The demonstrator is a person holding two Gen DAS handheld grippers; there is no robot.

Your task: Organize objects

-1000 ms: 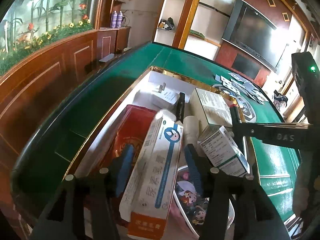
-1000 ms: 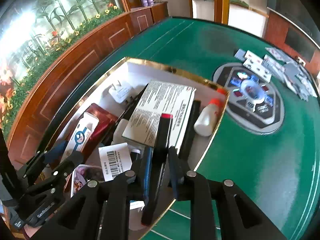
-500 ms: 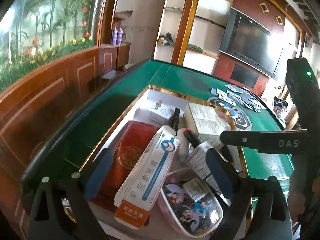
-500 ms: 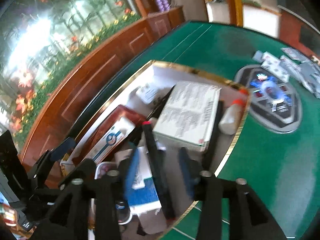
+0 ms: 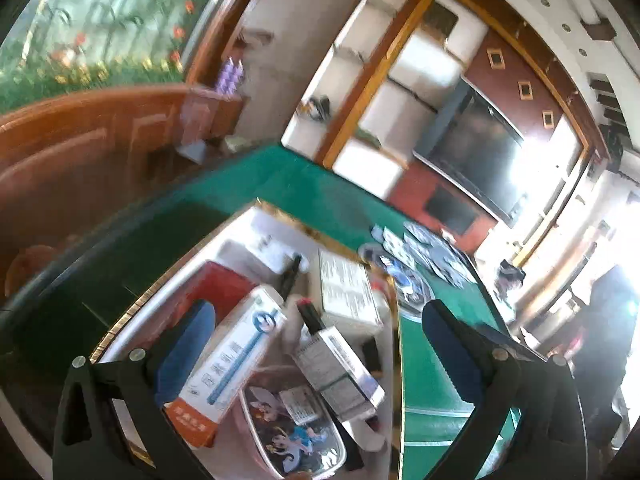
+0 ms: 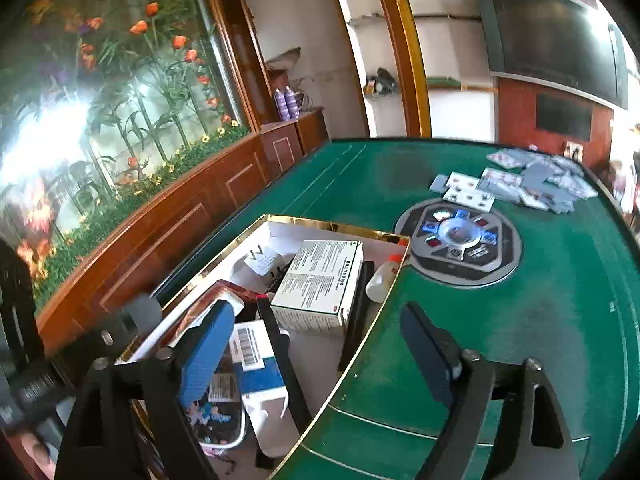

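Grippers both spread wide, left (image 5: 316, 354) and right (image 6: 316, 344), holding nothing. One gold-rimmed tray (image 6: 352, 227); three printed boxes, text unreadable.

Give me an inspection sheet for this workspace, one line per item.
Surface: green felt table.
Job's things: gold-rimmed tray holding large white printed box, toothpaste box, red packet, white plug adapter, small white bottle.
Clutter: playing cards and a round control panel beyond the tray.
Grippers: left tool open, empty; right tool open, empty.
Cables: nothing seen.
Surroundings: wood panelling, flower mural, wall screen.
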